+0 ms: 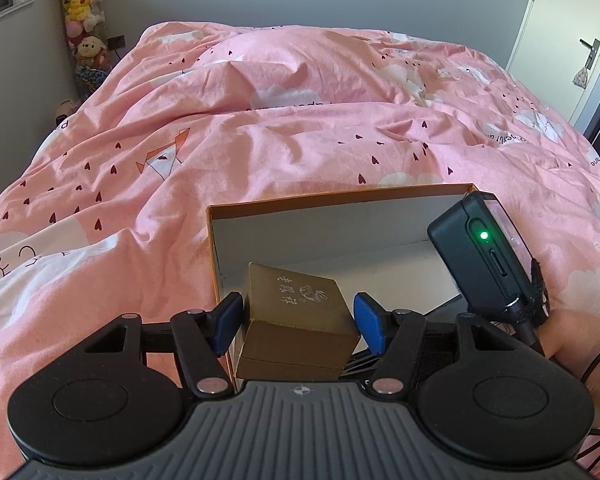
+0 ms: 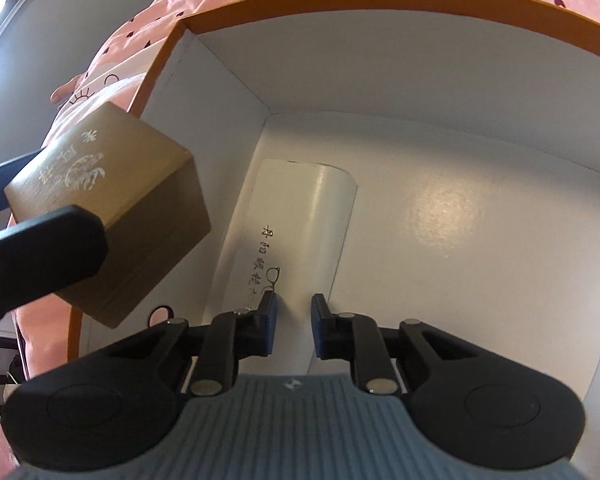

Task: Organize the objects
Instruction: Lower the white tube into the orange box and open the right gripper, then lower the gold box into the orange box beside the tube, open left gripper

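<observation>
My left gripper [image 1: 298,320] is shut on a small gold gift box [image 1: 300,312] with white lettering and holds it over the near left corner of an open orange box [image 1: 340,196] with a white inside. The right wrist view shows the gold box [image 2: 120,216] held above the orange box's left wall [image 2: 156,68]. My right gripper [image 2: 294,320] is inside the orange box, its jaws a little apart around the near end of a white glasses case [image 2: 300,232] that lies on the box floor. I cannot tell if the pads touch it.
The orange box sits on a bed with a pink duvet [image 1: 260,132]. A column of plush toys [image 1: 84,20] stands in the far left corner. A white door [image 1: 572,40] is at the far right. The right gripper's black camera unit [image 1: 488,248] hangs over the box's right side.
</observation>
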{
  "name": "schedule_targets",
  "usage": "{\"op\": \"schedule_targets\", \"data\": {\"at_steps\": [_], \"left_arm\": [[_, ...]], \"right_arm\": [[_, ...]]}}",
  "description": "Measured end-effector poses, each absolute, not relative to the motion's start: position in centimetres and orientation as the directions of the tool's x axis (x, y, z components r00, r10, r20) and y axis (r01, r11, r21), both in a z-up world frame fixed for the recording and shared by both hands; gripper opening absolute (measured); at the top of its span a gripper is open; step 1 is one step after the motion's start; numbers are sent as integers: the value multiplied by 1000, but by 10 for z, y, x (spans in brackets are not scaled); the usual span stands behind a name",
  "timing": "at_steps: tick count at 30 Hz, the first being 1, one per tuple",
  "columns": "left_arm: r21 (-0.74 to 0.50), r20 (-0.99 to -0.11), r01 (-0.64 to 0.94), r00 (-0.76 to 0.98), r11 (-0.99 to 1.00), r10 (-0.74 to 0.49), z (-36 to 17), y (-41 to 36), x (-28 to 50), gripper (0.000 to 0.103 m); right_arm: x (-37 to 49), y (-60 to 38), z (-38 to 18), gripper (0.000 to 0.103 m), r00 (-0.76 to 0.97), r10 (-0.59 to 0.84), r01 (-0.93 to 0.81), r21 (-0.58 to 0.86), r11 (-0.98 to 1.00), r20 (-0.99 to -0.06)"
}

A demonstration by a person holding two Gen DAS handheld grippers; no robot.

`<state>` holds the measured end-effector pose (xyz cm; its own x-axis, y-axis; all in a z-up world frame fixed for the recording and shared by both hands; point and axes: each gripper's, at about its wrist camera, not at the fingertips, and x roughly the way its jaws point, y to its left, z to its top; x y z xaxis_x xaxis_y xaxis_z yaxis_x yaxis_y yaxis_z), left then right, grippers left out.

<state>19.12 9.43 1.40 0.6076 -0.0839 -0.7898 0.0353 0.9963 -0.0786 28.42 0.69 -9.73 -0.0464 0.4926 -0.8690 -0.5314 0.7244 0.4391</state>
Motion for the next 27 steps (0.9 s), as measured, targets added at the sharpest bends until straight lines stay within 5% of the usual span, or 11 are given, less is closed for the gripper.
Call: {"op": "schedule_targets", "data": {"at_steps": [6, 13, 22, 27], "left_arm": [[-88, -785, 26, 613, 996, -85, 16, 99, 192, 70], [-93, -791, 30, 605, 995, -92, 13, 97, 194, 70], [-61, -845, 117, 523, 991, -114, -9, 61, 212, 70], [-124, -911, 84, 386, 989, -147, -32, 56, 240, 70]], "right_arm": [[284, 17, -102, 1, -109, 532, -483, 513, 710, -839], [282, 16, -102, 0, -115, 550, -462, 535, 708, -827], [273, -35, -71, 5, 132, 394, -594, 246, 766, -909], [269, -67, -66, 9, 144, 392, -633, 220, 742, -909]]}}
